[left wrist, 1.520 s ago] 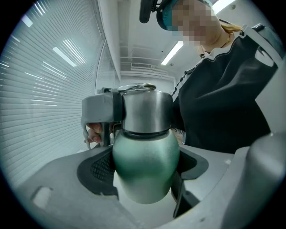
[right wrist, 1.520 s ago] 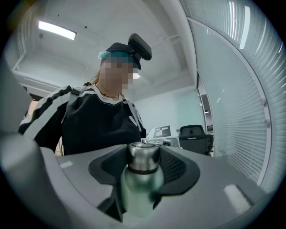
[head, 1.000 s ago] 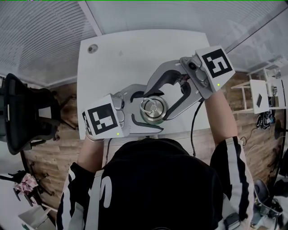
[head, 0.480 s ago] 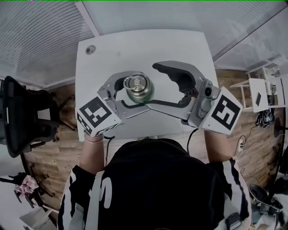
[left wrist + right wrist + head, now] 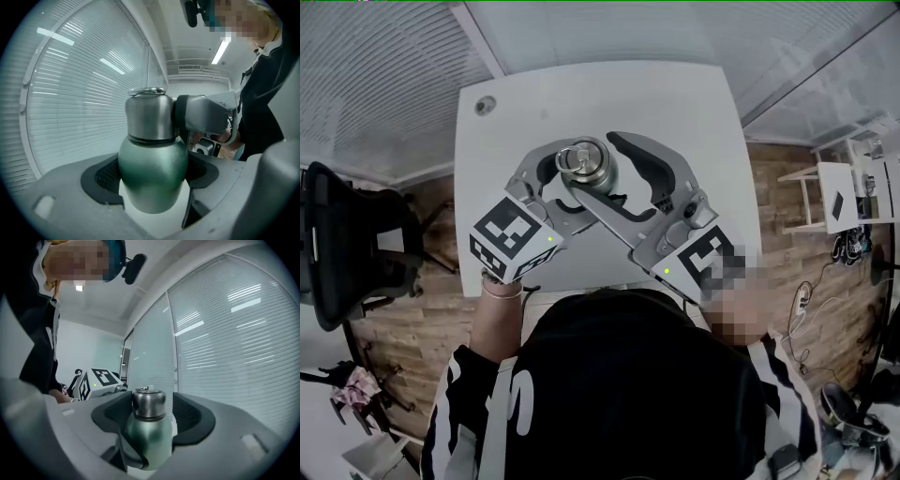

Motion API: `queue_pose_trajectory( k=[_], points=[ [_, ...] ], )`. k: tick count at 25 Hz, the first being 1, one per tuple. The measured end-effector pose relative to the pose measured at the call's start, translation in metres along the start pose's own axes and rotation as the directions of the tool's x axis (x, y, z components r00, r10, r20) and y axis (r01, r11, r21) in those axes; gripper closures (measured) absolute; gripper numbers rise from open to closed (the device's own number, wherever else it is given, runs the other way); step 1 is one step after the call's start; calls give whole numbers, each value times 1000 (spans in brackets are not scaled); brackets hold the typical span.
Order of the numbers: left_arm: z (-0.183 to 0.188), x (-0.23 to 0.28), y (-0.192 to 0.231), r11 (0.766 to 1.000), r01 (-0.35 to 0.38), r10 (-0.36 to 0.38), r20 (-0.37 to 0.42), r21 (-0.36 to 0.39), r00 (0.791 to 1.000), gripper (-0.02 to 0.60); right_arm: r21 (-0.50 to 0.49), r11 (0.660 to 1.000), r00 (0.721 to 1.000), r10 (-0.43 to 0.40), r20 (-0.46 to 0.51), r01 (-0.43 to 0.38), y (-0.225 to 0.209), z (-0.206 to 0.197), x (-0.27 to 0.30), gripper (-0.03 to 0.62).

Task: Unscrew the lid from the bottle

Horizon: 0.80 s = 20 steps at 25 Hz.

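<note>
When you check the station from the head view, note the white table (image 5: pixel 609 94) first. It carries the whole work area.

The left gripper (image 5: pixel 581 183) reaches in from the lower left, and its marker cube (image 5: pixel 516 239) sits nearest your body. In the left gripper view, its two dark pads (image 5: pixel 104 176) bear on opposite sides of the bottle's green body. Treat the left gripper (image 5: pixel 152 180) as clamped on the bottle.

The right gripper (image 5: pixel 595 167) reaches in from the lower right and crosses over the left one. Its jaws stand apart at lid height and have just been closing. In the right gripper view, the lid sits between the pads (image 5: pixel 190 418) of the right gripper (image 5: pixel 150 418), with a gap visible on the right-hand side. Do not count this as a grip.

The bottle (image 5: pixel 581 183) stands upright on the table, near the middle, with both sets of jaws around it. Its body (image 5: pixel 152 168) is matte green.

The lid (image 5: pixel 148 404) is bare metal and seated on the neck. A small ring (image 5: pixel 579 155) lies on top of it.
</note>
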<state>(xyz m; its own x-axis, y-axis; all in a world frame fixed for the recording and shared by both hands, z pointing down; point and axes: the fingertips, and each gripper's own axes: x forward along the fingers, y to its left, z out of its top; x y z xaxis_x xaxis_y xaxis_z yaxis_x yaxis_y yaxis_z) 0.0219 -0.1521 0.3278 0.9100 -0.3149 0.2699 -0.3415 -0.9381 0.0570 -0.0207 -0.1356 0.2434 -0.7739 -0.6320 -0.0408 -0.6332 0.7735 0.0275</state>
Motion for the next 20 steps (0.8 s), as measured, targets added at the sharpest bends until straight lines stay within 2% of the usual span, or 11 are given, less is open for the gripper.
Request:
queue_pose_trajectory(
  k=[6, 10, 15, 20],
  points=[
    [-4, 0, 3, 1000, -29, 30, -21, 7, 999, 196, -47, 998, 999, -43, -11, 43, 3, -7, 8, 359],
    [-3, 0, 3, 1000, -23, 23, -27, 9, 999, 196, -25, 1000, 1000, -11, -10, 11, 2, -7, 8, 364],
    [-1, -2, -6, 999, 41, -41, -21, 23, 999, 196, -5, 993, 993, 122, -8, -122, 7, -6, 2, 359],
    [2, -6, -20, 990, 134, -134, -13, 42, 991, 196, -18, 944, 944, 329, -24, -329, 18, -1, -6, 359]
  ],
)
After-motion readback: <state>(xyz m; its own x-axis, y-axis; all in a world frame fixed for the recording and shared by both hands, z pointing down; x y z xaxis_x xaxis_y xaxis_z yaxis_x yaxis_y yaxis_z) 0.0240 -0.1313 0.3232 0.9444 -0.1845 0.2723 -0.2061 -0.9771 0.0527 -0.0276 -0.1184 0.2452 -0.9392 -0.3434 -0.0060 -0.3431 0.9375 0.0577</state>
